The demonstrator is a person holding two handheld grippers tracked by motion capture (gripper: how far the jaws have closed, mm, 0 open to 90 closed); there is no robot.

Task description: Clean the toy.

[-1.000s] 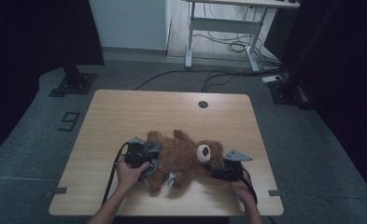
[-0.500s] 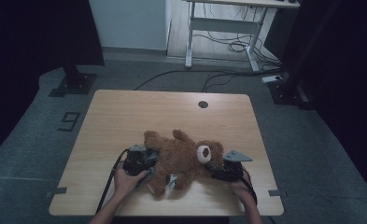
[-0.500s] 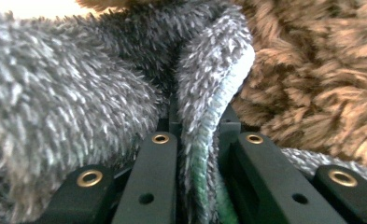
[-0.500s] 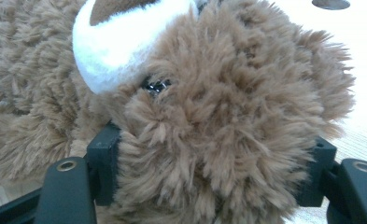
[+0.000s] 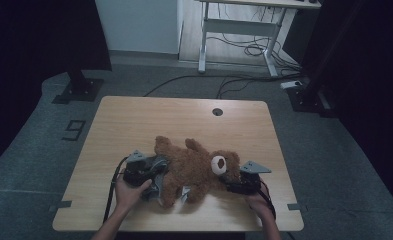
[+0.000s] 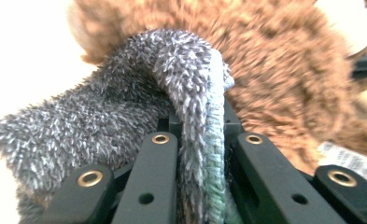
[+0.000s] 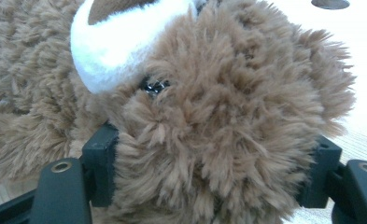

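A brown teddy bear (image 5: 196, 167) lies across the near half of the wooden table (image 5: 184, 120), head toward the right. A grey fuzzy cloth (image 5: 157, 165) hangs at its left end, over a leg. My left gripper (image 5: 151, 172) is shut on that cloth; in the left gripper view (image 6: 204, 140) the fabric's grey pile (image 6: 125, 102) and green hem are pinched between the jaws, with brown fur (image 6: 288, 70) behind. My right gripper (image 5: 234, 186) is shut on the bear's head (image 7: 228, 116), one jaw on each side. Those jaws have just eased slightly wider. The white snout (image 7: 120, 42) sits above.
A white sewn tag (image 5: 184, 192) sticks out under the bear near the table's front edge. A round cable hole (image 5: 217, 111) sits at the far centre. Behind the table are a white desk frame (image 5: 234, 30), floor cables and dark stands.
My left gripper has drawn the grey cloth a little toward the near-left and lifted it slightly. The right gripper and the bear's head have stayed in place.
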